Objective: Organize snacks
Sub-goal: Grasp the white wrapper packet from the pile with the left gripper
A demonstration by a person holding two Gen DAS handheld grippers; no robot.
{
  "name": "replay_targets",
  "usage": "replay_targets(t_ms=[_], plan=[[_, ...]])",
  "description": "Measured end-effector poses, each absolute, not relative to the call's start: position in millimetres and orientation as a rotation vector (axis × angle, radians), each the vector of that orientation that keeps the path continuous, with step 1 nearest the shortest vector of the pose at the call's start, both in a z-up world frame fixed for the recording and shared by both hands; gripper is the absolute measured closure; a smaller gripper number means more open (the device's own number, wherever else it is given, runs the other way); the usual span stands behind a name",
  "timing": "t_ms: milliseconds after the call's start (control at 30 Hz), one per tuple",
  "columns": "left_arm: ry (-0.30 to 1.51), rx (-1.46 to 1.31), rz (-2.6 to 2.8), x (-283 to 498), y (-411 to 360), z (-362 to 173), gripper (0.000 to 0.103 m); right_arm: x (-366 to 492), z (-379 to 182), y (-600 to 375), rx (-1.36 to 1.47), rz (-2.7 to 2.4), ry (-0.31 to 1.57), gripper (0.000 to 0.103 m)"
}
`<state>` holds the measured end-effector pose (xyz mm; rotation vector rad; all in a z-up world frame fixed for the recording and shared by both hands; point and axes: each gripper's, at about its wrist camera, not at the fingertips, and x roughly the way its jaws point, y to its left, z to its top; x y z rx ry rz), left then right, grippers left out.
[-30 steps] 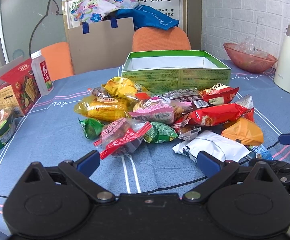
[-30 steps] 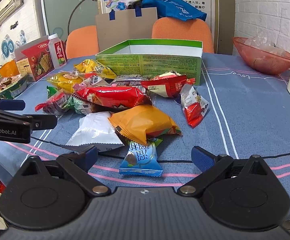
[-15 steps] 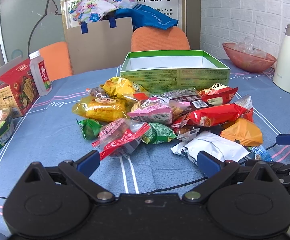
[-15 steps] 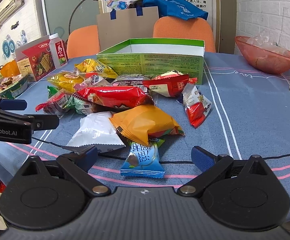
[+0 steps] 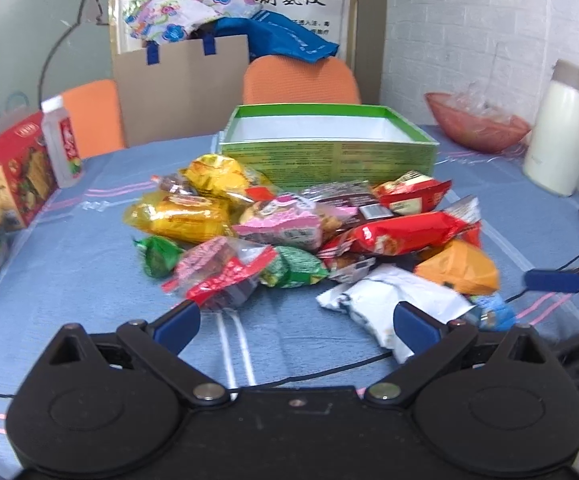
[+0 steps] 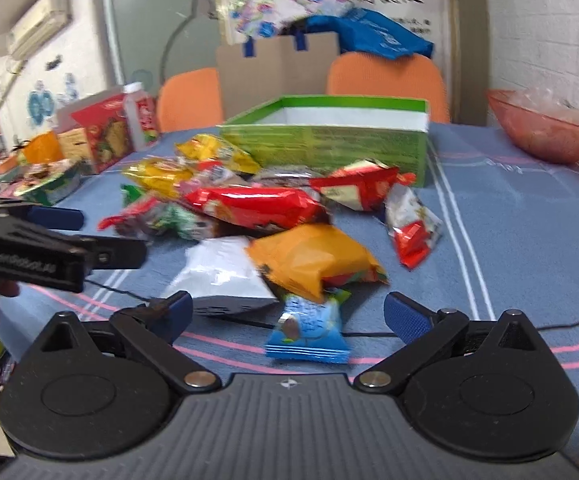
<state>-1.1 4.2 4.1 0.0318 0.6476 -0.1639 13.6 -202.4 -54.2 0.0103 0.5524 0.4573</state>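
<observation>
A pile of snack packets lies on the blue tablecloth in front of an open, empty green box (image 5: 329, 152), also in the right wrist view (image 6: 329, 144). My left gripper (image 5: 295, 322) is open and empty, just short of a red clear packet (image 5: 221, 272) and a white packet (image 5: 389, 304). My right gripper (image 6: 287, 312) is open and empty, with a small blue packet (image 6: 307, 332) between its fingers on the cloth. An orange packet (image 6: 309, 260) and a long red packet (image 6: 257, 204) lie just beyond.
A red cracker box (image 5: 13, 172) and a bottle (image 5: 63, 140) stand at the left. A pink bowl (image 5: 477, 124) and a white jug (image 5: 565, 136) stand at the right. Orange chairs and a cardboard box sit behind the table. A black cable (image 6: 489, 326) crosses the cloth.
Both grippers have moved forward toward the pile and the snacks look nearer. The left view has shifted a little to the right. Both stay open.
</observation>
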Motion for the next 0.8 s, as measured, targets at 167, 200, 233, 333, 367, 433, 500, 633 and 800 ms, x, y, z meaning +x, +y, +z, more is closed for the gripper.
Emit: replay_targets(t_ms=[167, 200, 233, 333, 367, 433, 500, 633, 800], plan=[[0.644, -0.025, -0.291, -0.6, -1.3, 8.5, 0.000, 6.0, -52.2, -184.5, -0.009, 0.640, 0.535, 0.000], [0.650, -0.029, -0.326, 1.0, -4.8, 7.6, 0.000, 7.0, -53.0, -180.0, -0.014, 0.650, 0.536, 0.000], [0.663, -0.036, -0.356, 4.3, -7.8, 6.0, 0.000, 9.0, -54.0, -175.8, -0.021, 0.655, 0.537, 0.000], [0.727, -0.100, -0.420, 20.0, -13.7, -2.1, 0.000, 19.5, -58.6, -168.1, -0.050, 0.633, 0.525, 0.000], [0.746, -0.122, -0.430, 26.9, -14.3, -6.0, 0.000, 23.2, -60.6, -166.7, -0.058, 0.631, 0.523, 0.000], [0.788, -0.158, -0.422, 39.5, -15.6, -12.1, 0.003, 31.3, -65.1, -163.9, -0.067, 0.632, 0.540, 0.000], [0.816, -0.197, -0.435, 49.4, -15.5, -16.6, 0.005, 37.3, -69.7, -162.0, -0.066, 0.648, 0.551, 0.000], [0.845, -0.240, -0.460, 59.5, -16.7, -26.1, 0.010, 43.9, -74.1, -156.7, -0.065, 0.649, 0.556, 0.000], [0.826, -0.262, -0.453, 46.0, -8.2, -23.4, 0.014, 37.7, -70.0, -153.3, -0.064, 0.639, 0.553, 0.000]])
